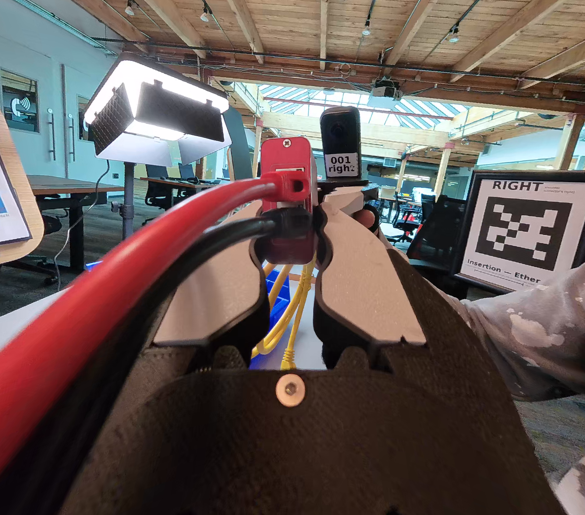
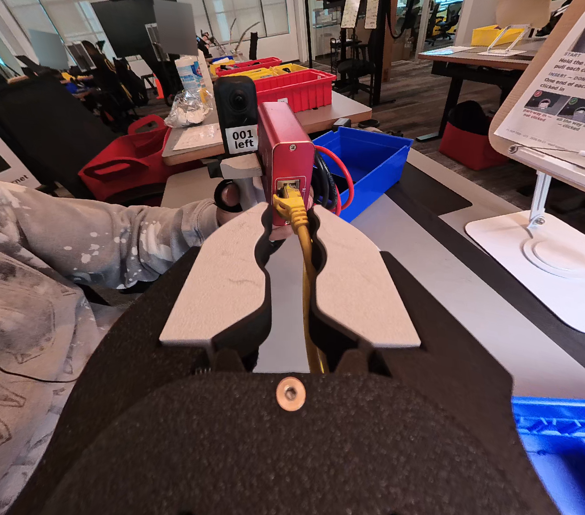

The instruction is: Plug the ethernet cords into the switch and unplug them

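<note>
My left jaws clench the switch (image 1: 286, 246). My right jaws sit parted around the yellow cord (image 2: 305, 249), plug seated. Judged next: close, press latch, withdraw.

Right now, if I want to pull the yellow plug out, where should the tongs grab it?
Grab the yellow plug by its ribbed boot, just outside the red switch port, not by the thin cord. Come straight along the cord, as the right tongs are lined up, squeezing from both sides; the plug sticks out toward them.
</note>
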Motion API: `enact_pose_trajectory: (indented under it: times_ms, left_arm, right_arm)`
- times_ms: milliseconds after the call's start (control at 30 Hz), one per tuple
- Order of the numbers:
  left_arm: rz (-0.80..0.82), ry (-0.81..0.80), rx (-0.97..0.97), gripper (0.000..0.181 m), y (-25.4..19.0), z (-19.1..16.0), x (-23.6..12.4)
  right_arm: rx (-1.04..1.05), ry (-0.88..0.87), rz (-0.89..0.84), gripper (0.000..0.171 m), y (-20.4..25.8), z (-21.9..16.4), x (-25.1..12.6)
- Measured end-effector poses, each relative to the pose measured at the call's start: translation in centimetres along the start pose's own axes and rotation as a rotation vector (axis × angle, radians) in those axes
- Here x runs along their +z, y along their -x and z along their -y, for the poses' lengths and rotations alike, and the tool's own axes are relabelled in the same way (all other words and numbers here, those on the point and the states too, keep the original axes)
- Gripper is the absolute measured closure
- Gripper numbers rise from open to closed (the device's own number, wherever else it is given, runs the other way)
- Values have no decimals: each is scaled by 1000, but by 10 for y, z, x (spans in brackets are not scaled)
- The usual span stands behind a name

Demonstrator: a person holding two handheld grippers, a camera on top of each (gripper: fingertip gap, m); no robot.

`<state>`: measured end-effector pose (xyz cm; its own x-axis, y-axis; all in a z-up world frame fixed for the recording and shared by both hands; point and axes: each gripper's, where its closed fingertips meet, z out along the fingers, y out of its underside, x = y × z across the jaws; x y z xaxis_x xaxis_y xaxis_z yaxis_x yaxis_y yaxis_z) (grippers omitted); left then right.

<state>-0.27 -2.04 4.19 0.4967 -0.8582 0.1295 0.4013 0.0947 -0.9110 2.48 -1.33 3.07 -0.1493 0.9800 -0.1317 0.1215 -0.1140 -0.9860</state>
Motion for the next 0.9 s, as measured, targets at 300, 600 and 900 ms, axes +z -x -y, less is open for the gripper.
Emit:
enact_pose_trajectory:
  times_ms: [300, 600, 900]
  left_arm:
    - [8, -31, 14, 152, 1, 2, -2]
    - [-7, -31, -3, 147, -2, 1, -1]
    - [-14, -5, -17, 151, -2, 1, -2]
  right_arm:
    - [48, -52, 21, 151, 1, 5, 3]
    - [-4, -46, 40, 154, 6, 5, 2]
    - [-45, -56, 26, 154, 6, 6, 3]
